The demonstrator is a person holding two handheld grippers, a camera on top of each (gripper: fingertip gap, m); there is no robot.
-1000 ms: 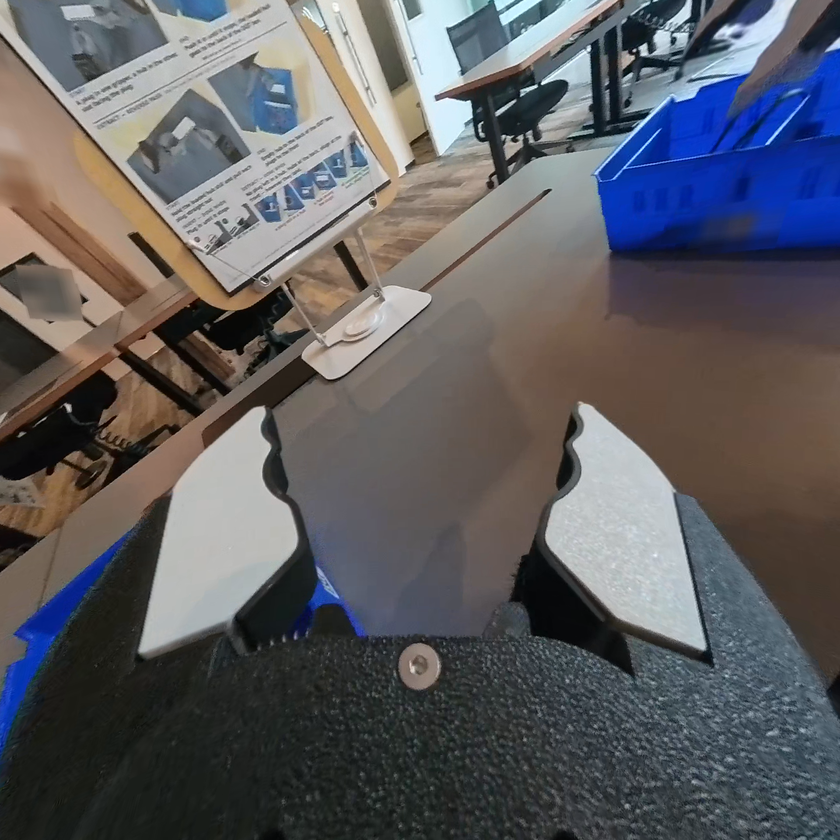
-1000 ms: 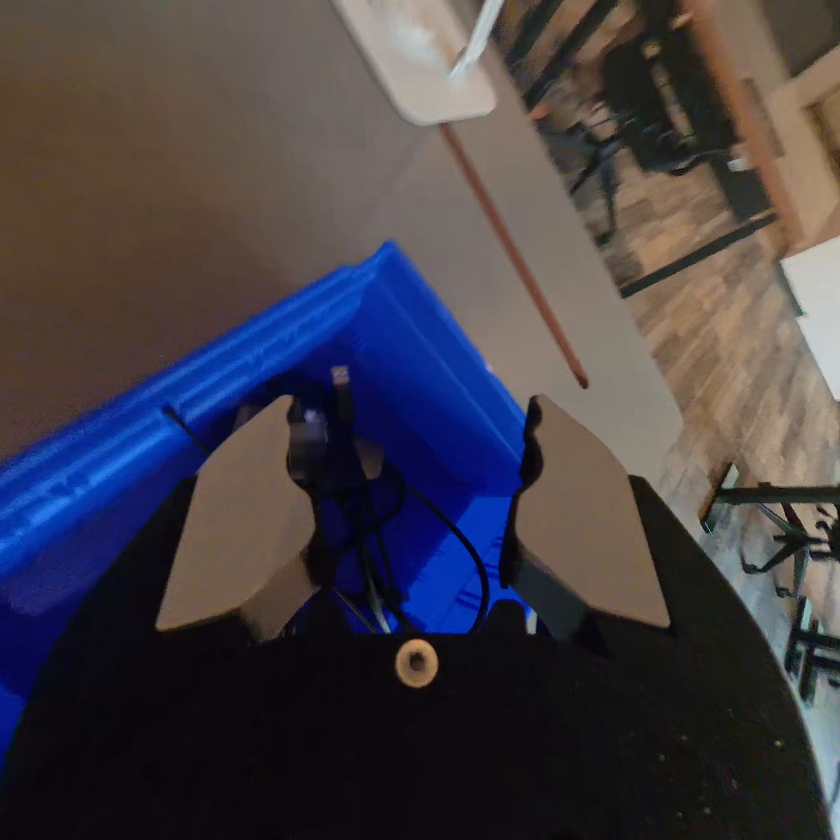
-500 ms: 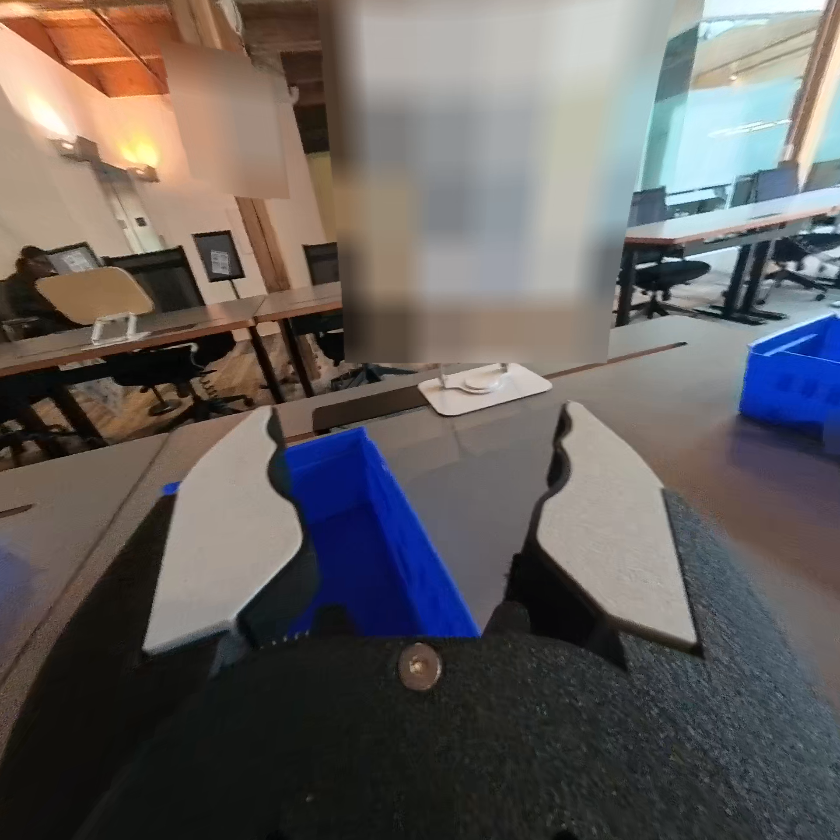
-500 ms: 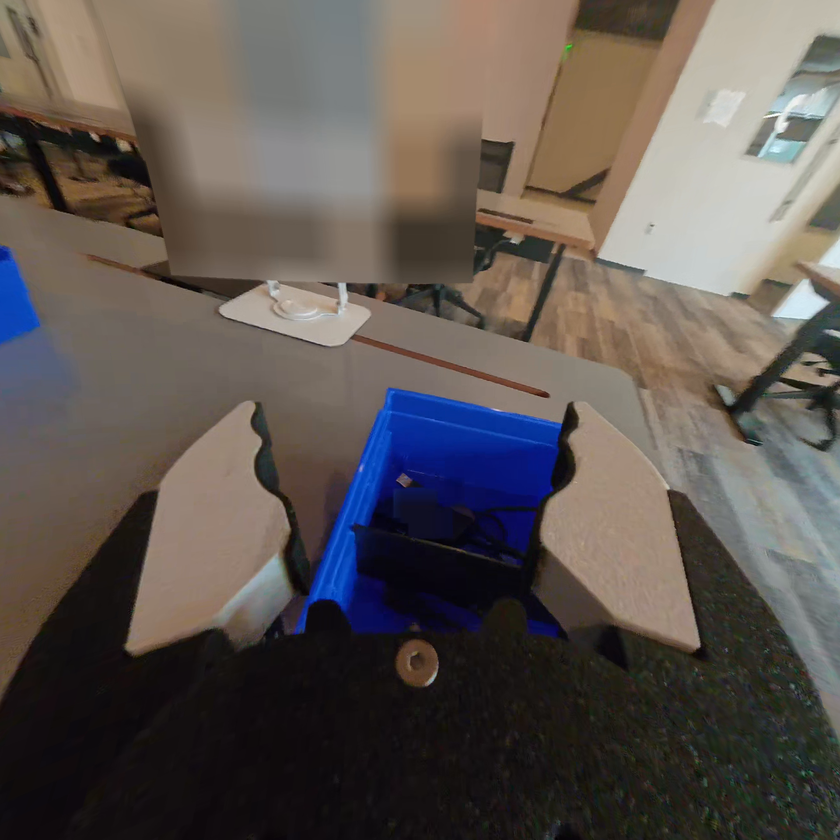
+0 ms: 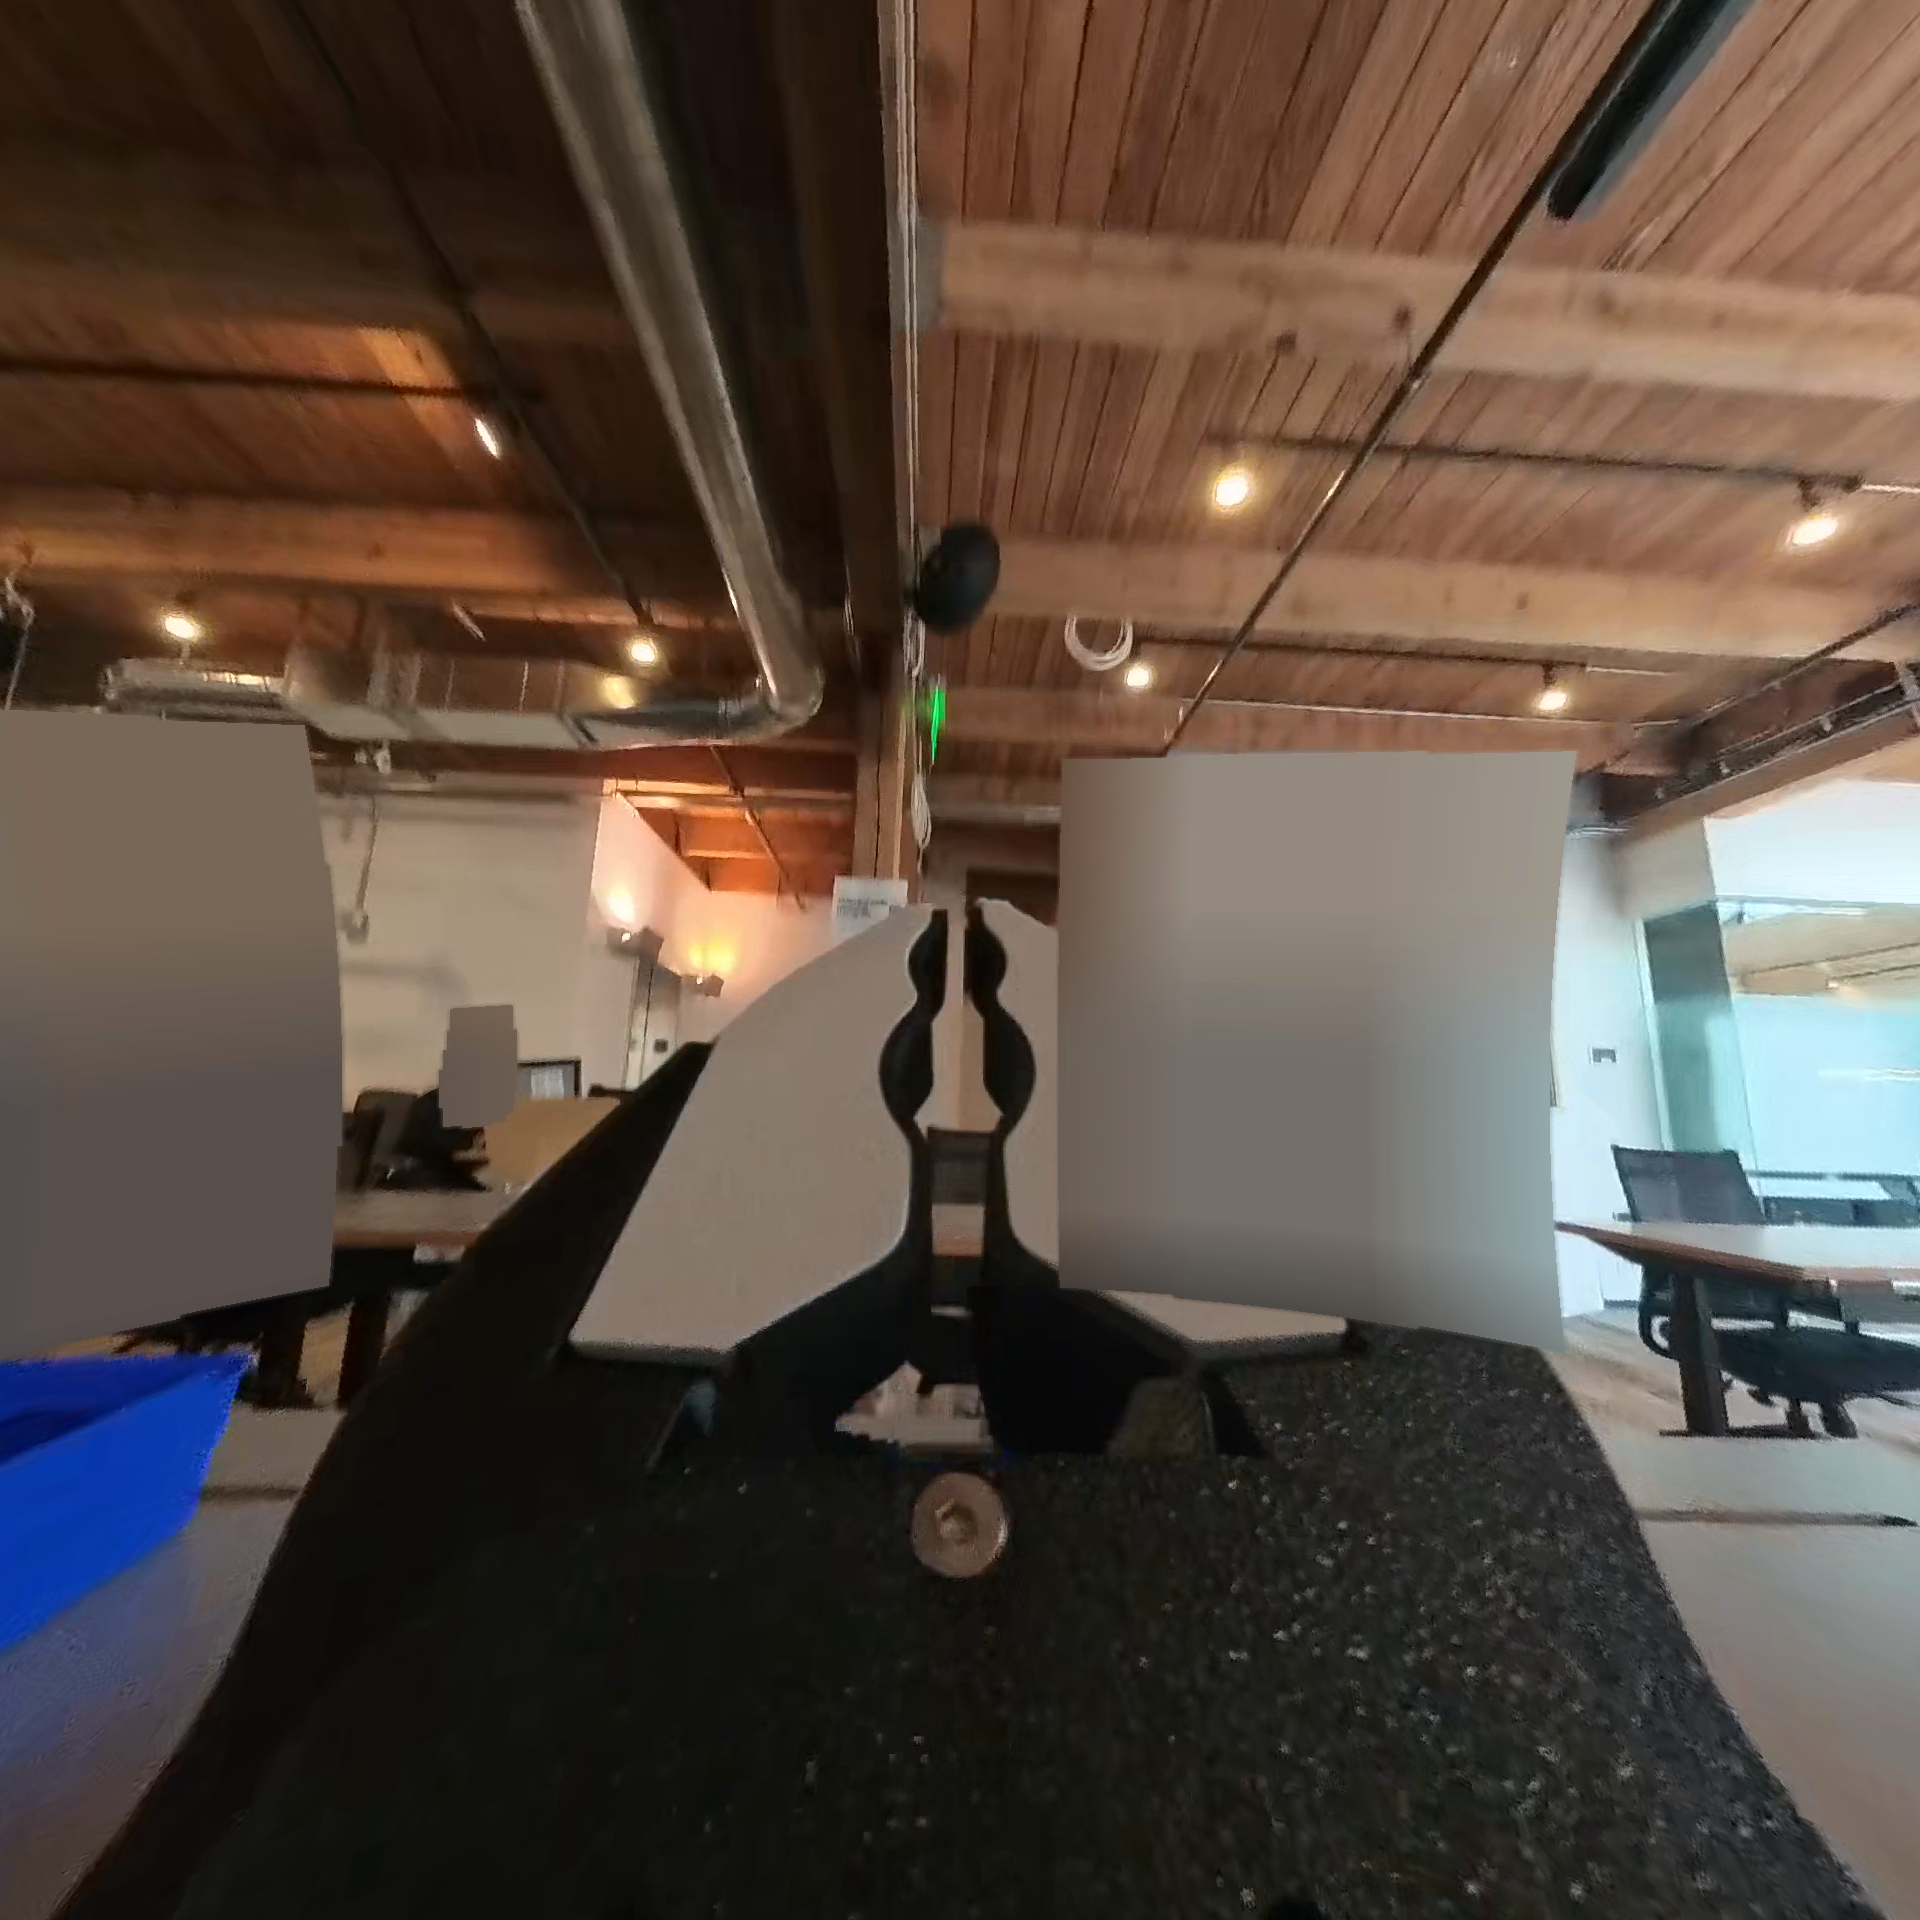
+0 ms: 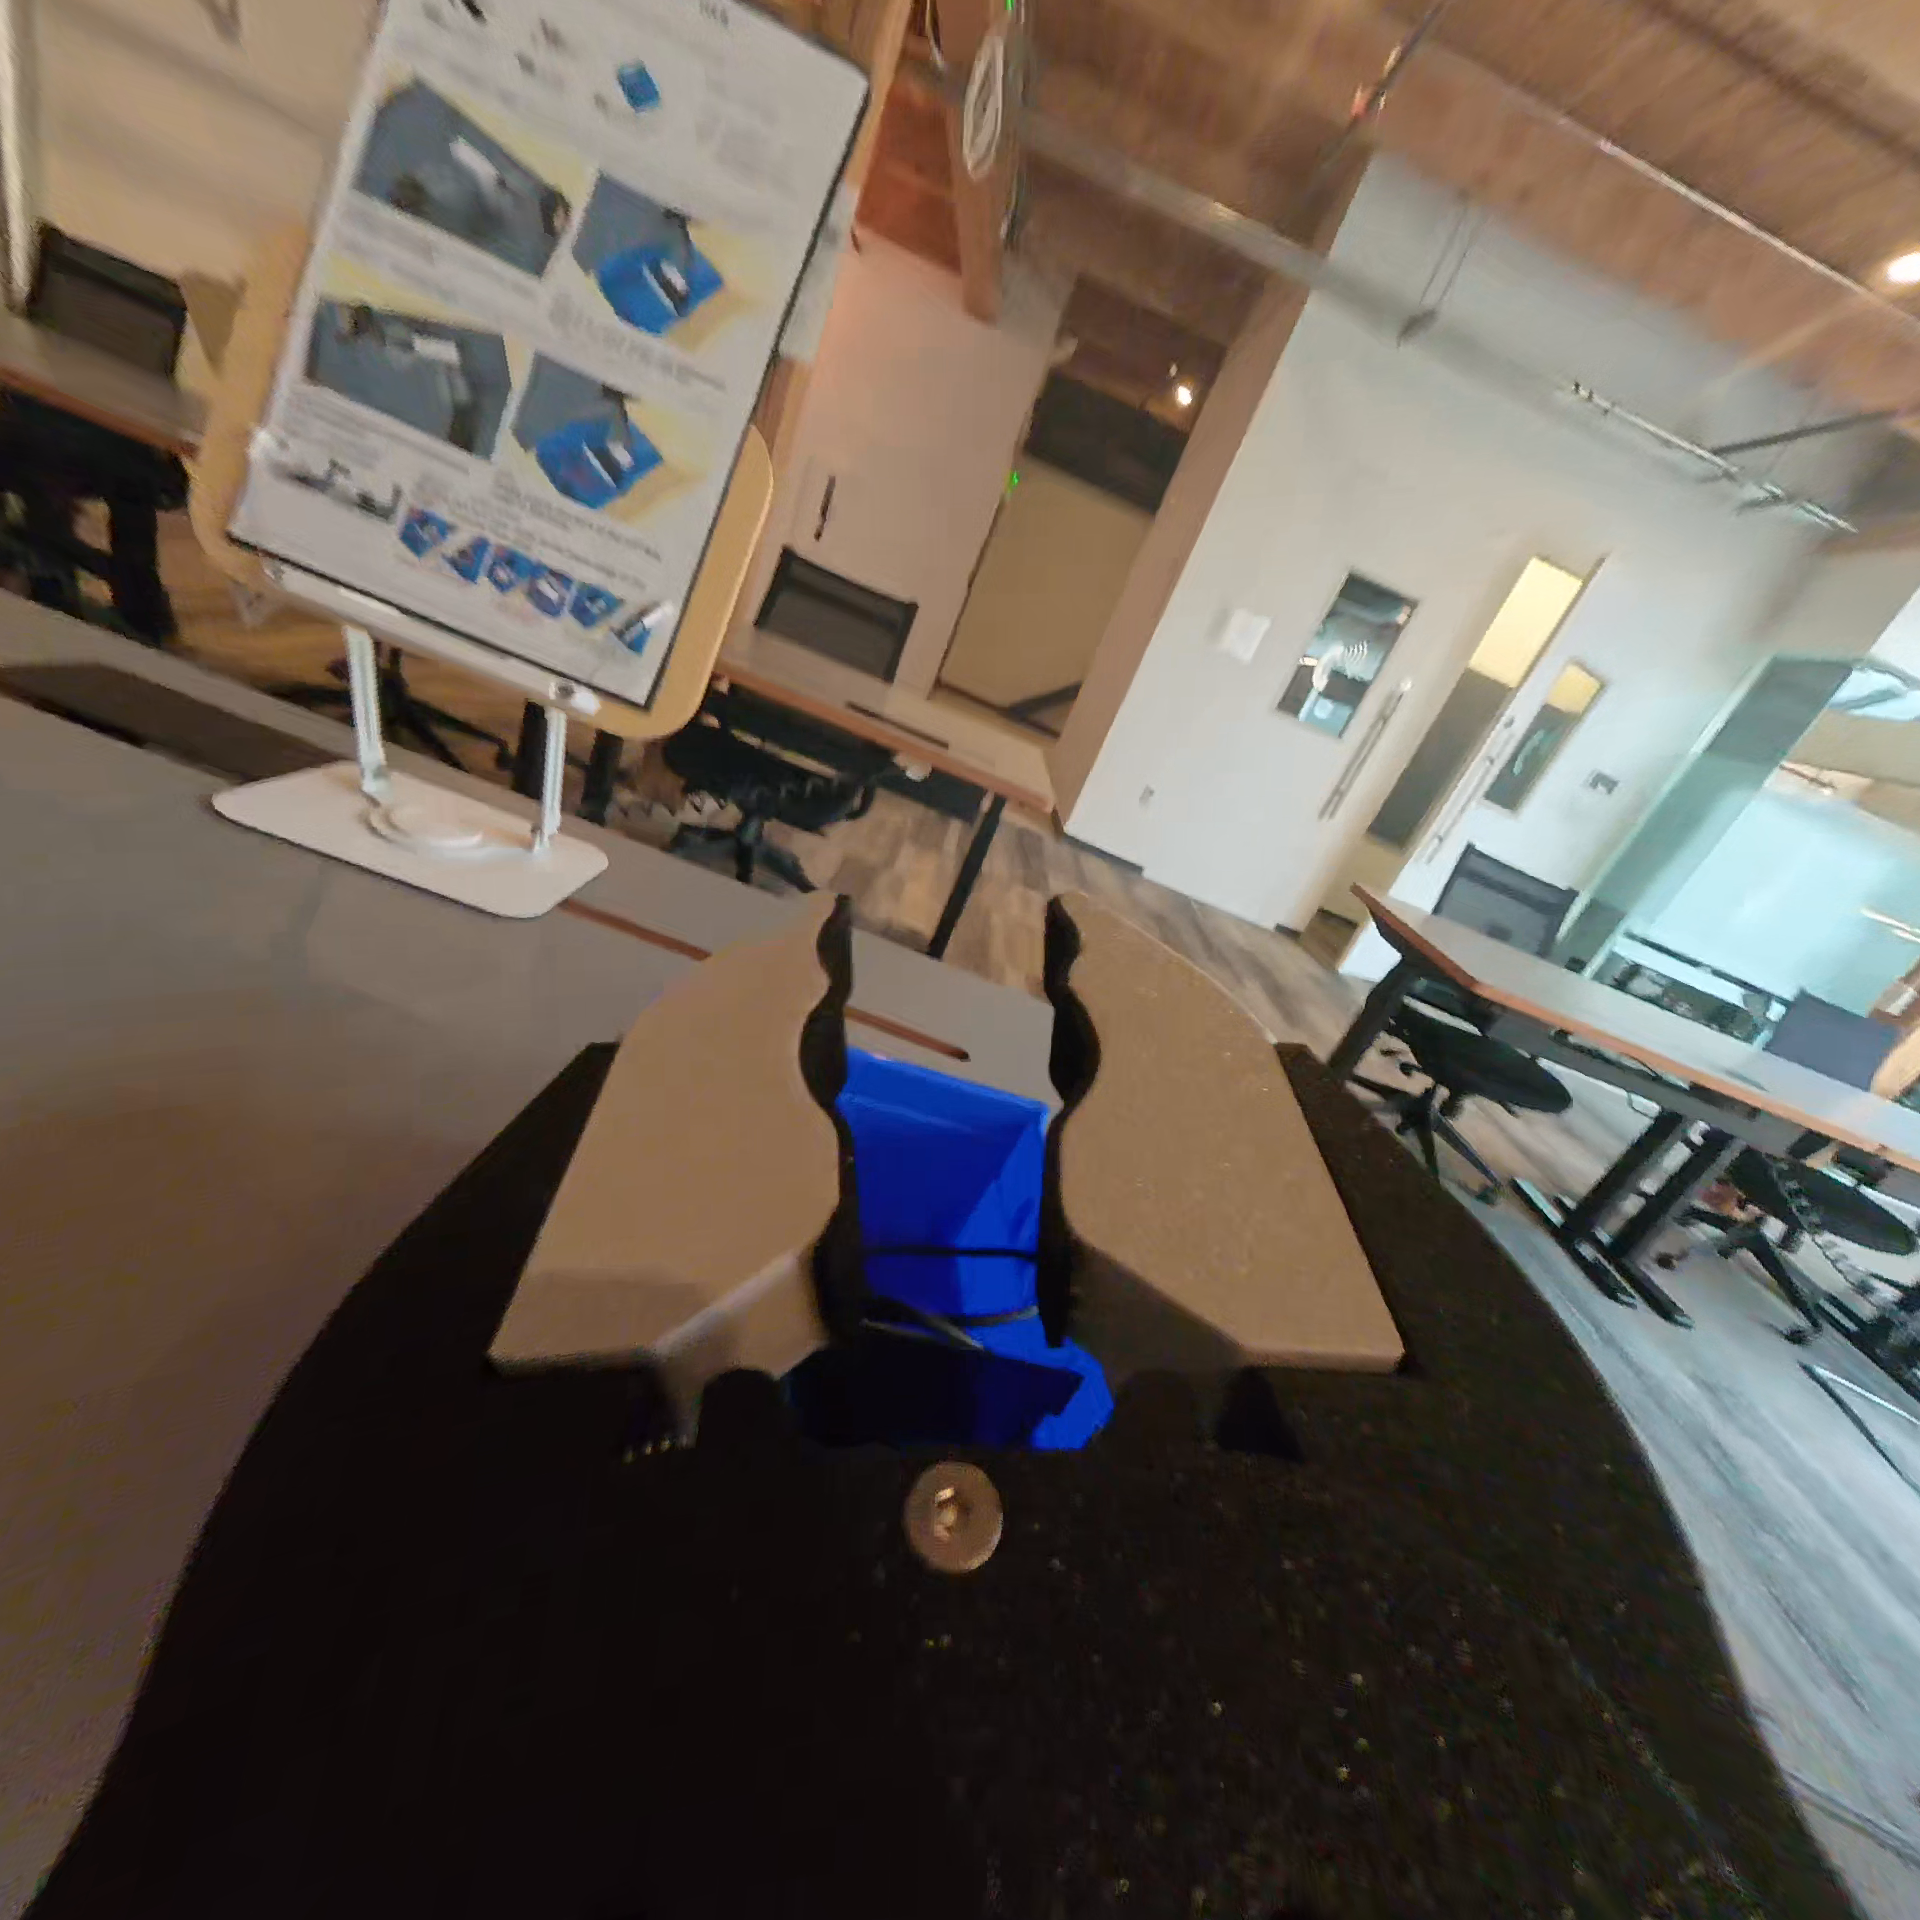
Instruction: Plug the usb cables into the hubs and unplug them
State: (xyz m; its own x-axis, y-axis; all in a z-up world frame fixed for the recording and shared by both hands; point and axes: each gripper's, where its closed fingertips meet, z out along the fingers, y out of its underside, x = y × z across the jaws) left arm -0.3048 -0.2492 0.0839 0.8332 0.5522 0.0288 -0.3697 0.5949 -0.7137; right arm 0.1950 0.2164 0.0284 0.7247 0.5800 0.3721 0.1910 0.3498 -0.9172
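Two grippers are in view, one per wrist camera, and each has two grey fingers. Two blue bins can be counted: one bin [image 5: 99, 1455] at the lower left edge of the left wrist view, cut off by the frame, and one blue bin [image 6: 940, 1174] seen between the fingers in the right wrist view. One instruction board [image 6: 540, 343] on a white stand [image 6: 410, 836] is on the grey table [image 6: 208, 1039], beyond and left of that bin.

The left gripper [image 5: 956, 920] has its fingers brought almost together — only a thin slit is left at the tips, and nothing is held there. It points nearly level or slightly upward, so the view shows mostly the wooden ceiling [image 5: 1247, 260] and the office behind. Its right finger is partly covered by a grey patch.

The right gripper [image 6: 945, 925] has a narrow gap, clearly wider than the left one, and it grips nothing. It is tilted down toward the table, above the near side of the bin.

Inside this bin only thin black cables [image 6: 935, 1262] and a dark shape at the bottom are visible; the fingers and the black gripper body hide the rest, so the hubs cannot be made out. Whether any plug is inserted I cannot tell. The picture is also somewhat blurred at the edges.
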